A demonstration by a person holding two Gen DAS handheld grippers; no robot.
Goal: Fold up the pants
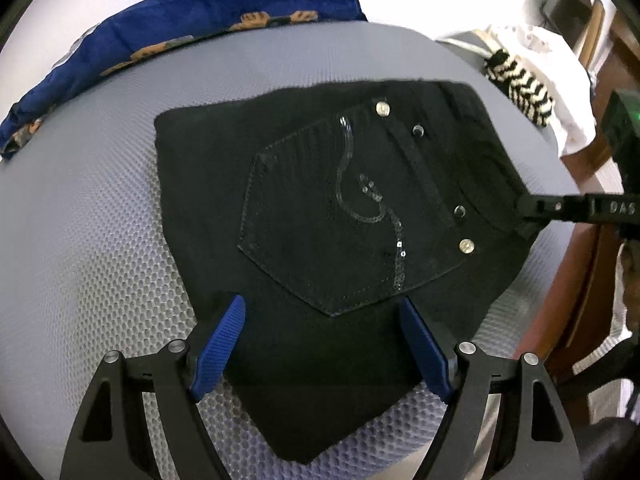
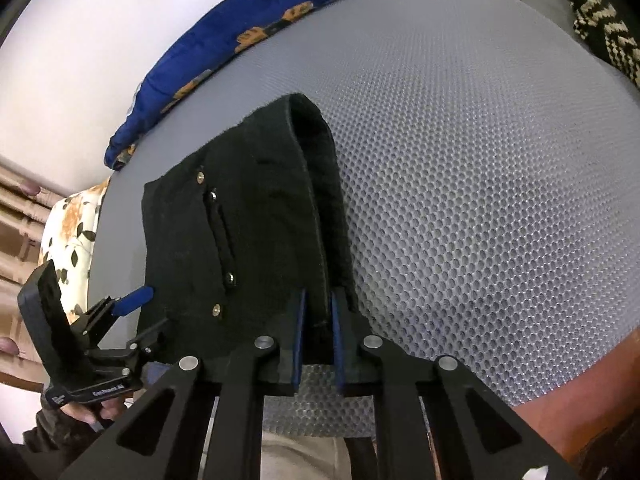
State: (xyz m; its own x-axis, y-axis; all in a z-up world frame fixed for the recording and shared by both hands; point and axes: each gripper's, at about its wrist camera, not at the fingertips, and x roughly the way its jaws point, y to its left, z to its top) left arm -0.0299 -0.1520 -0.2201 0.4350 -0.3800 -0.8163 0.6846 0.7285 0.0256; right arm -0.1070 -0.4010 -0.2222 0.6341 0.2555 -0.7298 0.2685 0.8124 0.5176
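Pants (image 1: 320, 216) pocket-up; right tongs (image 2: 318, 320) pinch waistband (right wrist view).

Bare grey mat (image 2: 480, 160) fills the right and upper part of the right wrist view, open to passage. A blue cushion (image 1: 160, 36) bounds the mat's far edge at upper left, and striped cloth (image 1: 520, 84) lies at upper right. The black pants (image 1: 320, 200) cover the centre.

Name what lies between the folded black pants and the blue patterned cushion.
Only bare grey honeycomb mat separates the black pants from the blue cushion, clearest in the left wrist view.
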